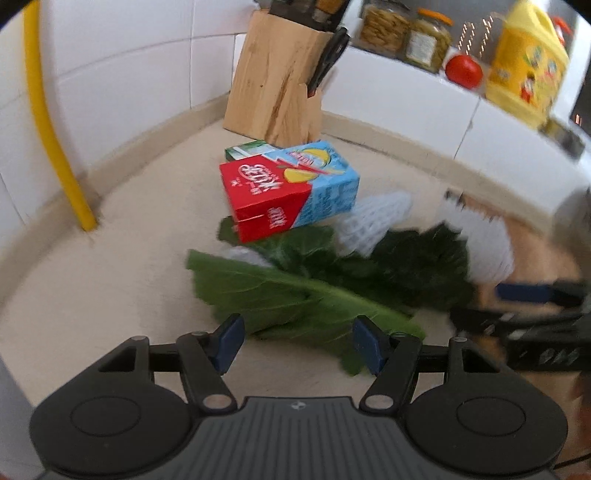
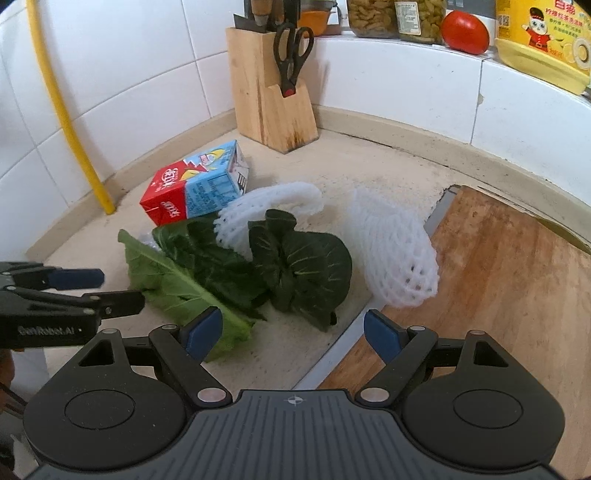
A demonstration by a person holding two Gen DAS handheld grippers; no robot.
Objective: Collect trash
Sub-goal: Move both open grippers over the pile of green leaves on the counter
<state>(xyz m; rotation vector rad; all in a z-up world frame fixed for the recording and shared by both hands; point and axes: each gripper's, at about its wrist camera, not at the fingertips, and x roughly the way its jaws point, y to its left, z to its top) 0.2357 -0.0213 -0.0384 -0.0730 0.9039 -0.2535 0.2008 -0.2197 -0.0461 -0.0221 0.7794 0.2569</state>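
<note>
On the beige counter lies a pile of trash: a red and blue drink carton (image 1: 291,192) (image 2: 195,184) on its side, green vegetable leaves (image 1: 295,295) (image 2: 236,266) in front of it, and two white foam fruit nets (image 1: 373,221) (image 2: 395,251) (image 2: 273,203). My left gripper (image 1: 299,343) hovers open just before the nearest light green leaf, nothing between its blue pads. My right gripper (image 2: 293,334) is open too, above the counter near the leaf tips and the cutting board's edge. The left gripper (image 2: 107,291) shows at the left of the right wrist view.
A wooden knife block (image 1: 277,85) (image 2: 269,96) with scissors stands in the tiled corner. A yellow pipe (image 1: 55,140) (image 2: 74,125) runs down the wall. Jars, a tomato (image 2: 465,31) and a yellow bottle (image 1: 528,70) sit on the ledge. A wooden cutting board (image 2: 498,295) lies right.
</note>
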